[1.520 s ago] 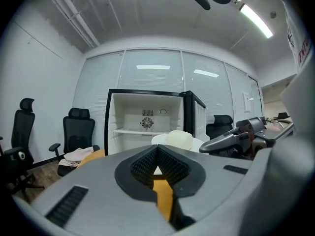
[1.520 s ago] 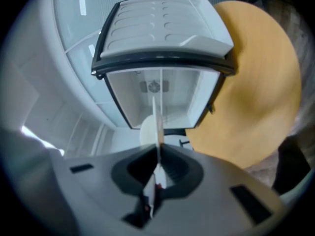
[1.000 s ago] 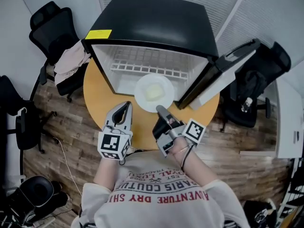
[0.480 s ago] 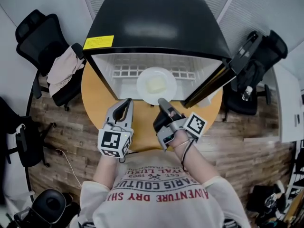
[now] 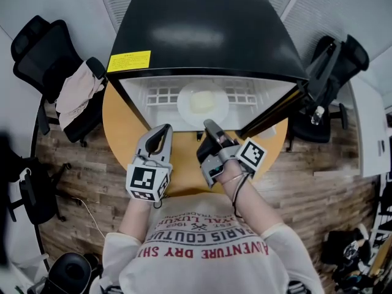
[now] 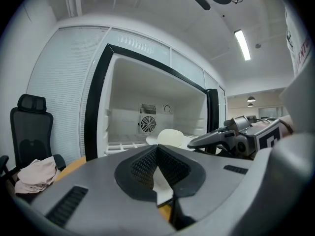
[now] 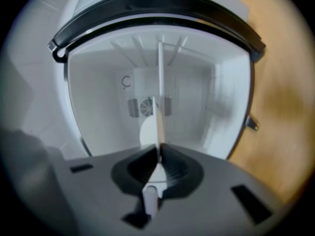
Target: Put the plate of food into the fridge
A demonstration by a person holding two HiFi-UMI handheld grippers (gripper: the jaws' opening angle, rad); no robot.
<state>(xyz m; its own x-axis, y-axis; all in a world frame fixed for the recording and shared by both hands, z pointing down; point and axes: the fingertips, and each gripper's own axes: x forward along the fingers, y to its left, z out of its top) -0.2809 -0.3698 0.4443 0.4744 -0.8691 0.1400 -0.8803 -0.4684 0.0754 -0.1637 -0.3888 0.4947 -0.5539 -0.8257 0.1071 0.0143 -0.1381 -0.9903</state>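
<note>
A white plate (image 5: 203,103) with a pale lump of food (image 5: 201,101) hangs level inside the open fridge (image 5: 202,35), over its white wire shelf. My right gripper (image 5: 210,127) is shut on the plate's near rim. In the right gripper view the plate (image 7: 160,82) shows edge-on, clamped between the jaws of my right gripper (image 7: 158,149), with the fridge's back wall and fan behind. My left gripper (image 5: 163,130) rests shut and empty over the round wooden table (image 5: 122,127), left of the plate. The left gripper view shows its closed tips (image 6: 157,147), the plate (image 6: 170,137) and the right gripper (image 6: 216,137).
The fridge door (image 5: 275,112) stands open to the right. A black office chair with a pale cloth (image 5: 76,94) is left of the table; another chair (image 5: 334,60) stands right of the door. Wooden floor lies around the table.
The right gripper has carried the plate forward, from the fridge's front edge to inside over the shelf. The left gripper has stayed about where it was.
</note>
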